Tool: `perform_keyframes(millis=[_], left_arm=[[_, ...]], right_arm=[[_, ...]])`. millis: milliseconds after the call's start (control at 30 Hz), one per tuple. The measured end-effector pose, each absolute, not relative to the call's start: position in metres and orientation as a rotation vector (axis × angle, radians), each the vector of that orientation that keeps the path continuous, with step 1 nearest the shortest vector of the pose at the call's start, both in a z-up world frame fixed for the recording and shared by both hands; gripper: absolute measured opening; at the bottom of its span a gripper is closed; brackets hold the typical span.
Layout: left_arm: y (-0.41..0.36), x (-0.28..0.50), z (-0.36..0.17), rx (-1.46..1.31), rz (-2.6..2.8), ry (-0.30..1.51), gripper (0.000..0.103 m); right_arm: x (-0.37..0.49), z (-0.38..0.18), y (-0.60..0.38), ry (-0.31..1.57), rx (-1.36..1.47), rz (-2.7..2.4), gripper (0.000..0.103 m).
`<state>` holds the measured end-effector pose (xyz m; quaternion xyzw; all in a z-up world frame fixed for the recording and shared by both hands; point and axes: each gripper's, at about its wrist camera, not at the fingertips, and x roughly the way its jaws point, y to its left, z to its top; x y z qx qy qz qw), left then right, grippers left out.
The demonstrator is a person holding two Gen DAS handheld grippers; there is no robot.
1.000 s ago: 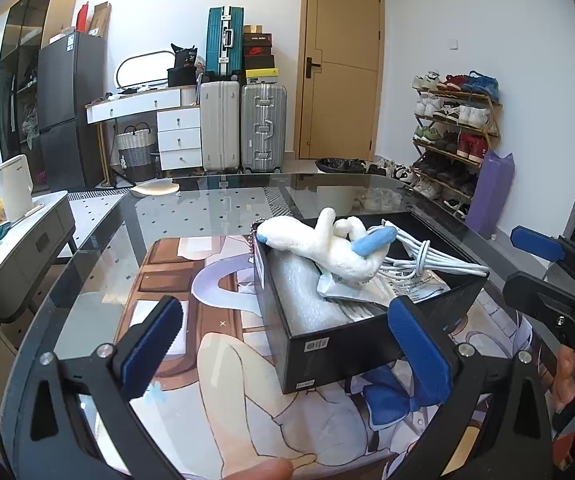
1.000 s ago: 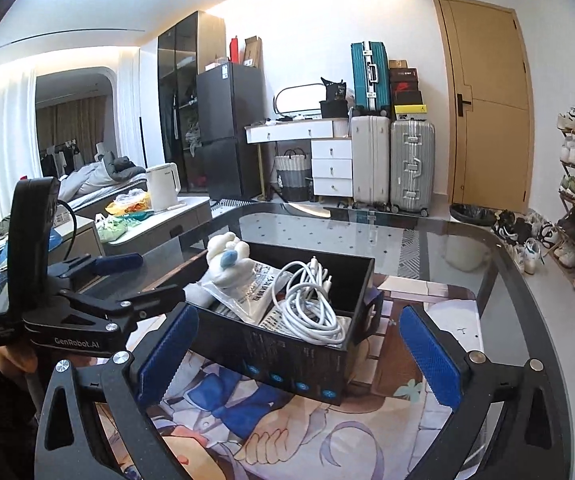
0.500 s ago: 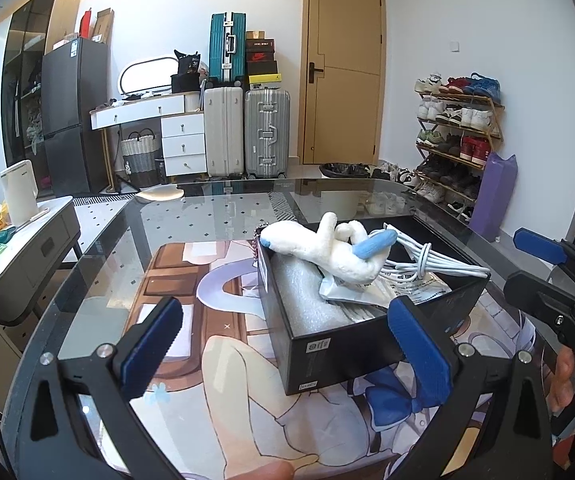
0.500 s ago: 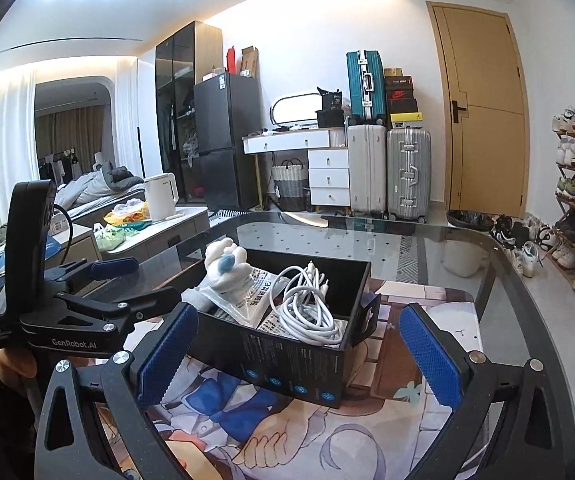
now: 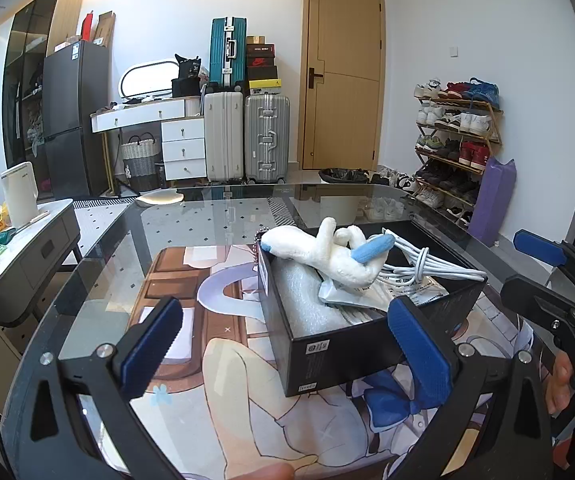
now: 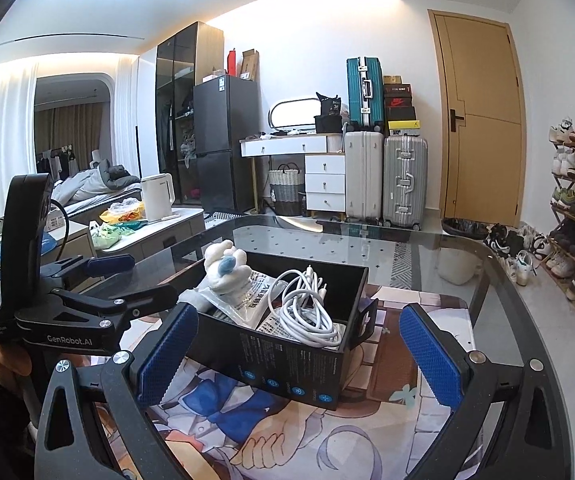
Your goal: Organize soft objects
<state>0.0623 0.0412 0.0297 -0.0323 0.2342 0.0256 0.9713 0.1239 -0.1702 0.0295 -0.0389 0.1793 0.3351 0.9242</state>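
Left gripper point(image 5: 285, 342): black frame with triangular cut-outs, two blue fingers point(image 5: 149, 346) with ridged, saw-toothed pad edges, silver round screws at finger bases. Right gripper point(image 6: 301, 354): same build, blue pads with fine dotted texture, silver screws. Seen from right wrist view, left unit's black body carries white lettering "GenRobot.AI" (smaller print beside it unreadable), tall black upright block at rear, thin black cable point(image 6: 60, 226) looping off it. Person's hand point(image 5: 567, 386) partly visible behind black handle; no sleeve discernible.
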Motion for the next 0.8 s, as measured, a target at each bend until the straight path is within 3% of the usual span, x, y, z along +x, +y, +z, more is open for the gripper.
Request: perform_keyframes(millis=[800], left_arm=[[0.0411,0.0614,0.0294,-0.065,0.052,0.472,0.103]], right_arm=[[0.1242,0.0287,-0.1717,0.368,-0.079,0.687,0.102]])
